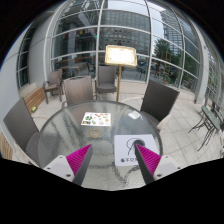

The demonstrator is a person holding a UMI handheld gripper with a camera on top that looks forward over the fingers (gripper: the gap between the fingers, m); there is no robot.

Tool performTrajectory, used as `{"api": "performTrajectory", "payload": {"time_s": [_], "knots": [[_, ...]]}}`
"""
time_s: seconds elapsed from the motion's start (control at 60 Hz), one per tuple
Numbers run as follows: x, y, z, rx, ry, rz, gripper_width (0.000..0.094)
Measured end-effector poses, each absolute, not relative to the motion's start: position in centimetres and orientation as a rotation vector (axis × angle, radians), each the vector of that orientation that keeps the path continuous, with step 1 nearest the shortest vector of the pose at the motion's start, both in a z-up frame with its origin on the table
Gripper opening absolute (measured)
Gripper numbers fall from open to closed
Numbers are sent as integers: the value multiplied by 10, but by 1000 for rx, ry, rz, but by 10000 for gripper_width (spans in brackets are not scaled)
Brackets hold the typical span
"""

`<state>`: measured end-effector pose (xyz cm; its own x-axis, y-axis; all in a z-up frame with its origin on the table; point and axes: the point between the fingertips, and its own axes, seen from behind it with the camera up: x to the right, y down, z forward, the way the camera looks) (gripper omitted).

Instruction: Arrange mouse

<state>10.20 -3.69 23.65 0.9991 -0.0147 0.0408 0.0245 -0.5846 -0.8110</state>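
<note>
My gripper (pixel 114 160) is open and empty above the near part of a round glass table (pixel 70 135). Its two pink pads stand wide apart. A white mat (pixel 128 150) with a dark round mark and a line of print lies on the glass just ahead of the right finger (pixel 150 157), which covers its right edge. A small pale object (pixel 134 114) lies further back on the table; I cannot tell whether it is the mouse. Nothing is between the fingers.
A small white card with green marks (pixel 95 119) lies left of centre on the table. Grey chairs (pixel 78 90) (pixel 158 98) (pixel 20 122) stand around it. A yellow sign on a stand (pixel 120 57) is beyond, before tall glass walls.
</note>
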Motion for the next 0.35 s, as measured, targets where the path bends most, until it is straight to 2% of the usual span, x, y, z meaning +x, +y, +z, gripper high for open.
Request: {"api": "performTrajectory", "payload": {"time_s": [0.35], "knots": [[59, -87, 236, -2193, -51, -58, 862]]}}
